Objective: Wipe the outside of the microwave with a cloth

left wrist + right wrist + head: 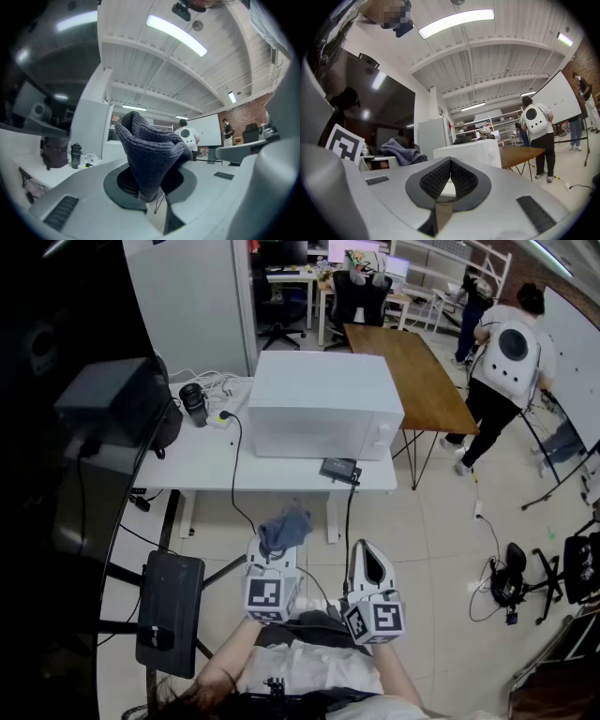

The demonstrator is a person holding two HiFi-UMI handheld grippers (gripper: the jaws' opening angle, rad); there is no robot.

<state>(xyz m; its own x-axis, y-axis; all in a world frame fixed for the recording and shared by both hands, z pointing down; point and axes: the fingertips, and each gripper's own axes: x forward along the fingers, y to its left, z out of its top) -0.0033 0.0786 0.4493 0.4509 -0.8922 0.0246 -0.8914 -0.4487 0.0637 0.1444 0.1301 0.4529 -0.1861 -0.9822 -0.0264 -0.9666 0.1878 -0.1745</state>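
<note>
Bunching above the left gripper (151, 190), crumpled blue-grey knit cloth (149, 147)

The left gripper (278, 549) and the right gripper (368, 557) are pale grey moulded shells. Each carries a white cube printed with black square markers at its near end, the left cube (264, 597) and the right cube (375, 620). Their smooth grey jaws have dark ribbed pads (436, 180) set in a dark oval, with a dark ribbed strip (534, 213) farther out. The person wears a white garment (309, 667) with a black clip (274, 688).
</note>
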